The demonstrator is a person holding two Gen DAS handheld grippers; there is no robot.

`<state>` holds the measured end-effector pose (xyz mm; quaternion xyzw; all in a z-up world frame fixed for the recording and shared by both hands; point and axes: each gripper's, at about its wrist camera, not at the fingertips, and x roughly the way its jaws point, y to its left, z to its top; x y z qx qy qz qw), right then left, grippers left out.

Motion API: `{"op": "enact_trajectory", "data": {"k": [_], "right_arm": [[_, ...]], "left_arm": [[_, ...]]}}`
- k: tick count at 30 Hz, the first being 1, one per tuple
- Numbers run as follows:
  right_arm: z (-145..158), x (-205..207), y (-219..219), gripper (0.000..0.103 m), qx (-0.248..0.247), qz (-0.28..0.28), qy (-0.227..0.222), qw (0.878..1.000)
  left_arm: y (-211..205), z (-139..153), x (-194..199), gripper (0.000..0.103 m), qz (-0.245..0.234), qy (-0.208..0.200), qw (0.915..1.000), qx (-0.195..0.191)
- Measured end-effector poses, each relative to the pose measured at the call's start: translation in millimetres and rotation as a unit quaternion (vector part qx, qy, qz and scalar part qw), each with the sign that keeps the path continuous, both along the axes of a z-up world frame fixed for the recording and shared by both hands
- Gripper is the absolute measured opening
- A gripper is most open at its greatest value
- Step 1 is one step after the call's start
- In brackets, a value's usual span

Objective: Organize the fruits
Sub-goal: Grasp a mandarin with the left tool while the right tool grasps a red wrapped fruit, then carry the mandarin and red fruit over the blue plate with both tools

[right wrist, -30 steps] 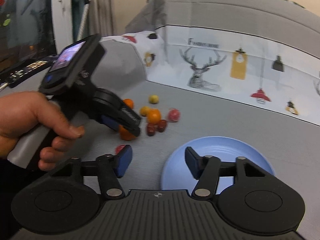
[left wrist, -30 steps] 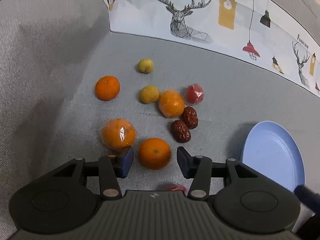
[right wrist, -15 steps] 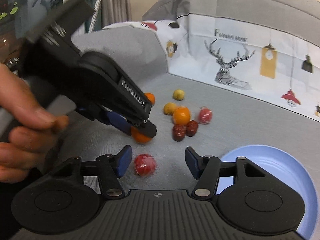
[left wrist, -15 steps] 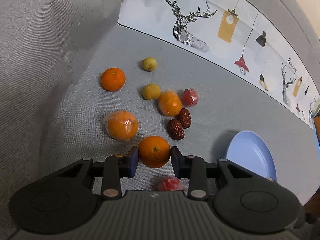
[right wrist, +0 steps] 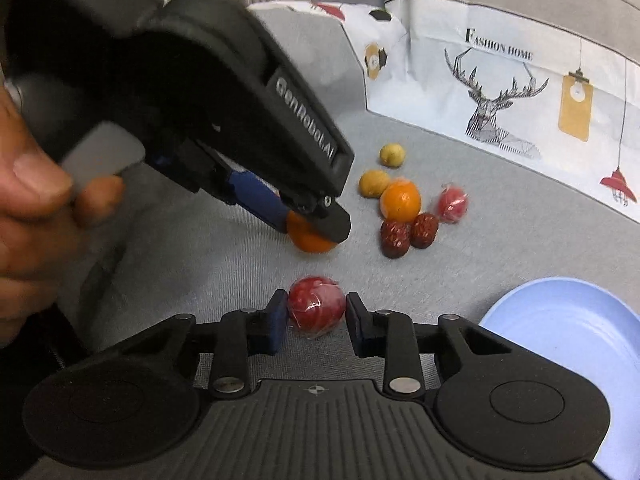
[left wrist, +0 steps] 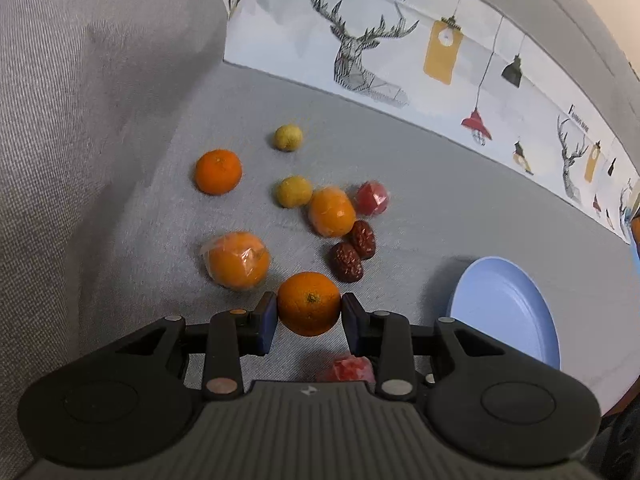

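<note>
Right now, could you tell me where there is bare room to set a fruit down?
The blue plate is bare. Grey fabric lies bare between the plate and the two red dates, and along the printed cloth beyond the far yellow fruit. The middle is crowded: wrapped oranges, dates and a wrapped red fruit sit close together.

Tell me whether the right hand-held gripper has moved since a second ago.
Yes. The right hand-held gripper moved left, away from the blue plate, and now straddles the wrapped red fruit.
</note>
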<state>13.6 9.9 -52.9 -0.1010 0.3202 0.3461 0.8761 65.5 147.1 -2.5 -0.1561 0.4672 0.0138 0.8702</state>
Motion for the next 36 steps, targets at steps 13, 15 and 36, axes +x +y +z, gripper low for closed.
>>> {"op": "enact_trajectory", "data": {"k": [13,15,36], "right_arm": [[110,4,-123,0.033,0.047,-0.077,-0.047,0.995],[108,5,-148,0.033,0.062,-0.107,-0.04,0.992],[60,22,-190,0.033,0.04,-0.222,0.011,0.974]], "left_arm": [[-28,49,-29,0.038,-0.019,-0.086,0.9955,0.035],[-38,54,-33,0.038,-0.032,-0.099,0.9935,0.047],[-126,15,-45,0.038,-0.146,-0.143,0.9783,0.034]]}}
